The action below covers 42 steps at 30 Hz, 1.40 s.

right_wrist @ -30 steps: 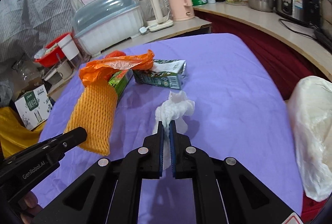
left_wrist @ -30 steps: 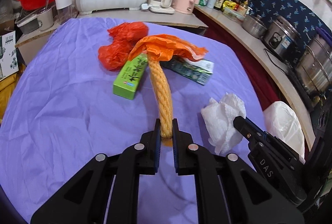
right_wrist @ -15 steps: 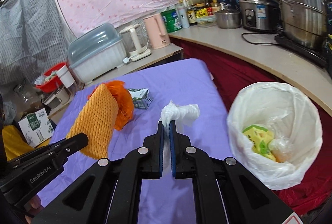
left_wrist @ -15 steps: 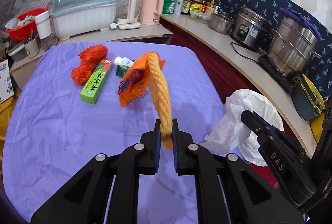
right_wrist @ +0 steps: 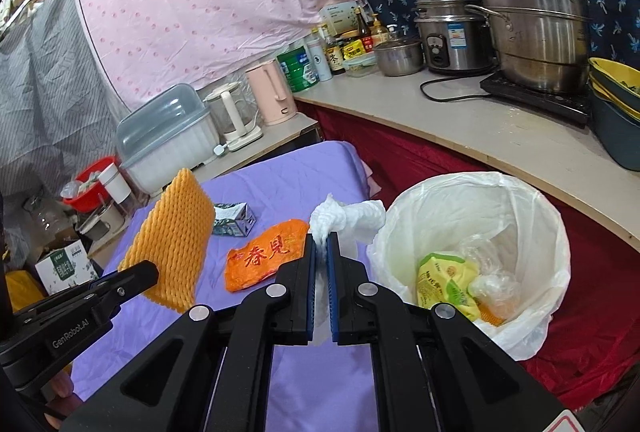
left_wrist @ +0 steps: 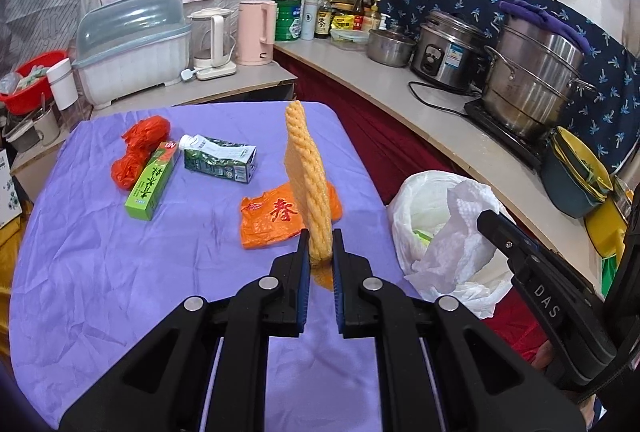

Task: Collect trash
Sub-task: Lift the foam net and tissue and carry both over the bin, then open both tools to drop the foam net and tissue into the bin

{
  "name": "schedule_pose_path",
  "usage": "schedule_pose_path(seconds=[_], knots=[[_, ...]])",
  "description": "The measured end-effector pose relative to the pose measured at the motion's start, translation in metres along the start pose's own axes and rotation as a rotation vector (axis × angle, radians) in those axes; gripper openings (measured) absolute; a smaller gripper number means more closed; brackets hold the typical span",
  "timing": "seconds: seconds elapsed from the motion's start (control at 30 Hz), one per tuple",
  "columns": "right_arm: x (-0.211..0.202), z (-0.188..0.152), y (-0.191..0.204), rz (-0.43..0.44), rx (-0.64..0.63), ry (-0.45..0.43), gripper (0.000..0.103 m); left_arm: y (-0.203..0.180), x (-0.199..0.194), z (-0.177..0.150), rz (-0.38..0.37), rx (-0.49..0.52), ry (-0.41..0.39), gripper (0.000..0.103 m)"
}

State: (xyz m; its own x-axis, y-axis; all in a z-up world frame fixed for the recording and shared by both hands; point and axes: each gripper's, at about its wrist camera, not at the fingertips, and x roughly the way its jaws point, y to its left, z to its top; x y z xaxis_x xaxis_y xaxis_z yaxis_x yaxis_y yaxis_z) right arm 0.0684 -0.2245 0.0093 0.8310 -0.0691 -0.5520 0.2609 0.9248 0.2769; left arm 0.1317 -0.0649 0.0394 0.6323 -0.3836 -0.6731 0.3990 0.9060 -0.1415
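Orange bag (left_wrist: pixel 276 218) now dropped on cloth; bin contents (right_wrist: pixel 448 284) only right-view.

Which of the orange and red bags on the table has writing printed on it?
The flat orange bag near the table's right edge, printed with red characters. The crumpled red bag at the far left shows no print.

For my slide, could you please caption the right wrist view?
Right gripper holding crumpled tissue beside the lined trash bin.
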Motion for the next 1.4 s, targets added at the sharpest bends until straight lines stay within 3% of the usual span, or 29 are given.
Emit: schedule_pose_path(seconds=[0.57, 0.83, 1.4], knots=[[-0.019, 0.026, -0.067, -0.081, 0.062, -0.059, 0.006, -0.081, 0.016, 0.016, -0.087, 0.12, 0.01, 0.01], [-0.01, 0.031, -0.108, -0.112, 0.124, -0.045, 0.006, -0.118, 0.045, 0.019, -0.154, 0.177, 0.063, 0.01], [0.004, 0.023, -0.156, -0.18, 0.2, -0.022, 0.006, -0.162, 0.098, 0.014, -0.212, 0.265, 0.159, 0.01]])
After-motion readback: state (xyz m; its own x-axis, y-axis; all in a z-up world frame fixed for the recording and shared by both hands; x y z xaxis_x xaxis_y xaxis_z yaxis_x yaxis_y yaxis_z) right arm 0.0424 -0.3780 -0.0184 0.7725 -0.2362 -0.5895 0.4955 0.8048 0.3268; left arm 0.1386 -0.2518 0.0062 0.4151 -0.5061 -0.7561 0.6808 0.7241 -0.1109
